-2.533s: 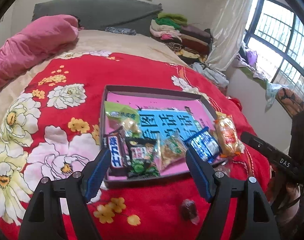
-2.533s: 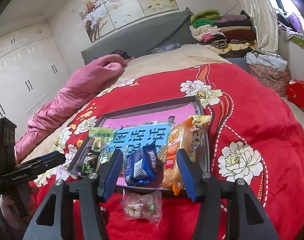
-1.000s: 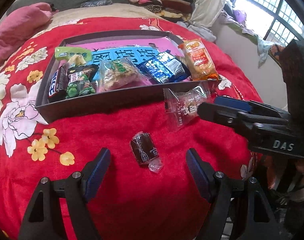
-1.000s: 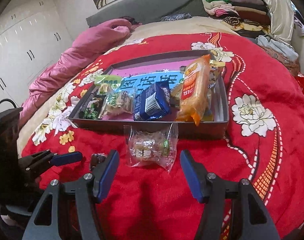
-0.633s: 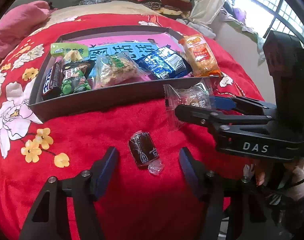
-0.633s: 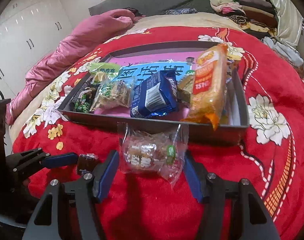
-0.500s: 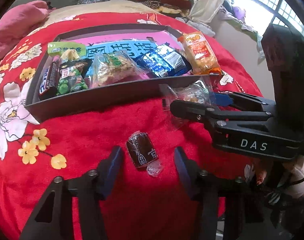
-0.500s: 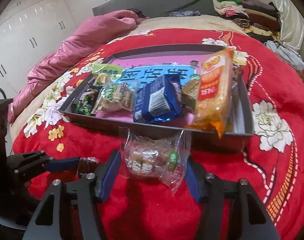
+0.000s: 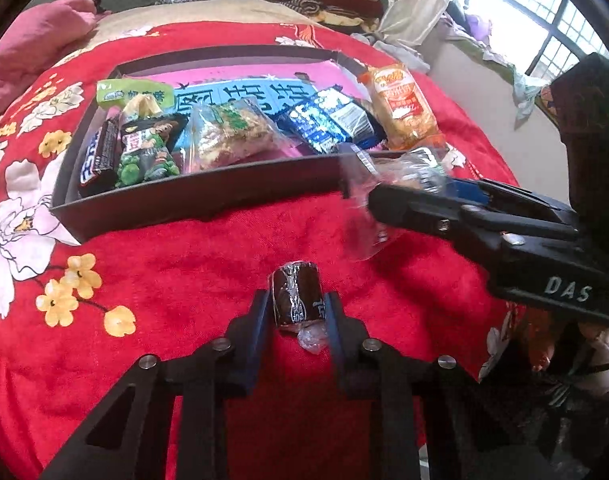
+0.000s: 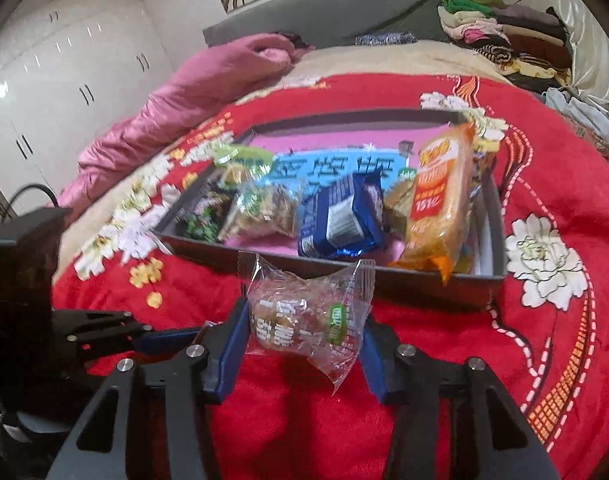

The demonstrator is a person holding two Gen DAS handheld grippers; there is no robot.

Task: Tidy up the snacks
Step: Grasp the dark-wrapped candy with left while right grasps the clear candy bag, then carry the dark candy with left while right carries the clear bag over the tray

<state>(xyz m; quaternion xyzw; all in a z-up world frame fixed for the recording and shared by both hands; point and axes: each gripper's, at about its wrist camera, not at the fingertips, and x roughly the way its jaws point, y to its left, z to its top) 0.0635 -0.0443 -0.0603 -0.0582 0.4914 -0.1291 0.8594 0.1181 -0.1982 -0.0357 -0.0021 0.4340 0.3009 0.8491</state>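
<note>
- Here, in the left wrist view, the left gripper [image 9: 297,304] has its jaws pinched on a small dark brown wrapped candy [image 9: 296,298], which sits on the red floral blanket [image 9: 184,272] just in front of the tray [image 9: 208,192].
- The candy's clear twisted wrapper end pokes out below the pads, toward the camera.
- The tray is a shallow dark box with a pink and blue printed sheet on its floor; along its near wall lie a dark chocolate bar [image 9: 98,156], a green pea packet [image 9: 146,148], a clear bag of crisp rice cake [image 9: 230,134], a blue biscuit packet [image 9: 328,120] and an orange packet [image 9: 404,108].
- From the right comes the right gripper [image 9: 416,196] (its body reads DAS), with a clear-wrapped pastry [image 9: 400,176] between its fingers by the tray's near right corner.
- In the right wrist view, the right gripper [image 10: 304,332] has its jaws closing on the clear-wrapped pastry [image 10: 304,320], both blue pads touching the wrapper's sides; the packet sits over the blanket [image 10: 544,340], just in front of the tray [image 10: 424,284].
- The blue biscuit packet [image 10: 340,218] and orange packet [image 10: 440,200] lean inside the tray behind it.
- At the left edge the left gripper [image 10: 176,334] shows side-on, low over the blanket (its jaws look pressed together, though what they hold is hidden here).
</note>
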